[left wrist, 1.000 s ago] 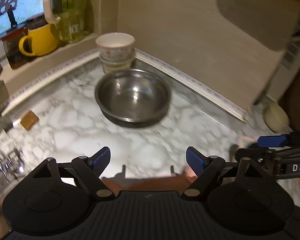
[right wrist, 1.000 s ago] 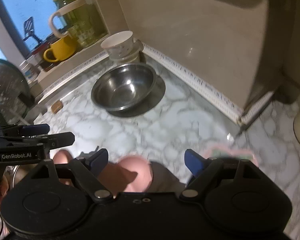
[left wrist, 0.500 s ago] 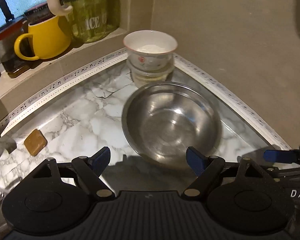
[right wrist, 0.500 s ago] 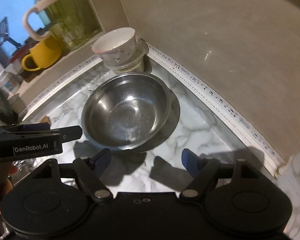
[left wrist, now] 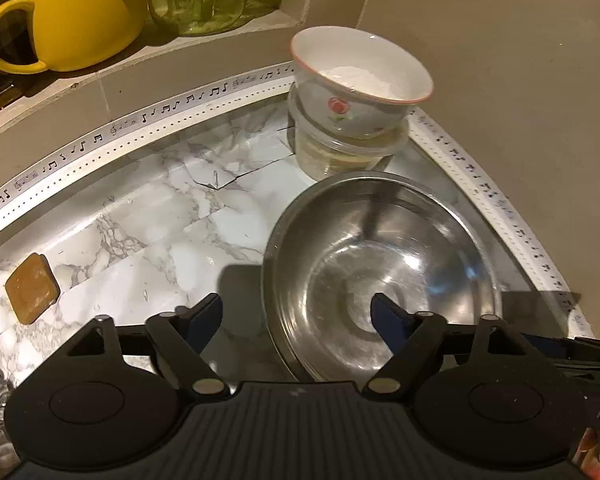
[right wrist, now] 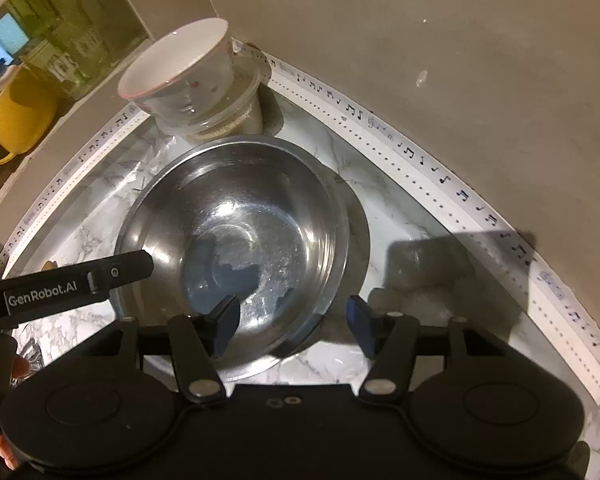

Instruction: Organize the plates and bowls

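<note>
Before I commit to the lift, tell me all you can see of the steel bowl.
The steel bowl is wide, shiny metal with a rolled rim, upright and empty but for faint smears. It sits on the marble counter in the corner, just in front of the floral bowl stacked in a clear container. The left gripper and right gripper each straddle its near rim, jaws closing, pads not yet pressing.
</note>
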Available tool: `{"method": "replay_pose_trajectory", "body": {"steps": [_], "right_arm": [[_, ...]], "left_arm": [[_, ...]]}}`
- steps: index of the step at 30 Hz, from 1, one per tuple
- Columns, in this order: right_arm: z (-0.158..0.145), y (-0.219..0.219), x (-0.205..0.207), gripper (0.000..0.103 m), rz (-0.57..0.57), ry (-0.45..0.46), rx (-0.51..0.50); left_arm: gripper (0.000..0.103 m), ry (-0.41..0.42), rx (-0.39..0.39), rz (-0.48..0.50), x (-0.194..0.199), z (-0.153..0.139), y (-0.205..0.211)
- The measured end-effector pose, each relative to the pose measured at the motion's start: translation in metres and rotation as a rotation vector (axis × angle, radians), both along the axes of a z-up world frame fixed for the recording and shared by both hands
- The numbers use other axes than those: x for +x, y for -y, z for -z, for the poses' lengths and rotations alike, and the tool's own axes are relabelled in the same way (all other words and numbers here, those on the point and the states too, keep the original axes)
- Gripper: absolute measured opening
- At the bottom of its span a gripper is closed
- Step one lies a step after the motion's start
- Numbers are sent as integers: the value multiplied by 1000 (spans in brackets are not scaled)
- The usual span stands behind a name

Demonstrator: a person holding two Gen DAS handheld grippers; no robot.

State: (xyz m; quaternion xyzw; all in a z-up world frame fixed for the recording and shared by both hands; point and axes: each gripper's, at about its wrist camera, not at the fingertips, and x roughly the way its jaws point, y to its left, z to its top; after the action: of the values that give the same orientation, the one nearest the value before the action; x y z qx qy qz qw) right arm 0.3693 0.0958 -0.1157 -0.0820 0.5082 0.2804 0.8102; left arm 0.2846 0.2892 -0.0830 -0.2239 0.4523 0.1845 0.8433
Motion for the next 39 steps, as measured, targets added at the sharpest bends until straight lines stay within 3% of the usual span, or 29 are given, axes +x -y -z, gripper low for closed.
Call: {"method": "replay_pose_trajectory", "body": {"steps": [7,10,13,18,25,32,39], "right_arm": [[8,-10,13,47,0,-3,-19],[12,-9,17,39,4,3,-27],[16,-6,22,26,19,-9,-25],[17,-2,26,17,31,-10,-22],[15,2,23,16,42,5,-13],[3,4,7,16,-3,53,-13],[-6,22,-6,16,-26,37,2]], "left_arm": [[64,-18,-24,-20,11,13,-12],[63,-18,-30,-29,15,17,-15],[49,-31,-45,-23,19,24,-15],[31,-36,-53,-27,21,29,-16],[18,-34,-40,-27,19,28,-14],[17,-15,-35,-40,5,22,-9],[17,3,-13,6,-14,3,10]]}}
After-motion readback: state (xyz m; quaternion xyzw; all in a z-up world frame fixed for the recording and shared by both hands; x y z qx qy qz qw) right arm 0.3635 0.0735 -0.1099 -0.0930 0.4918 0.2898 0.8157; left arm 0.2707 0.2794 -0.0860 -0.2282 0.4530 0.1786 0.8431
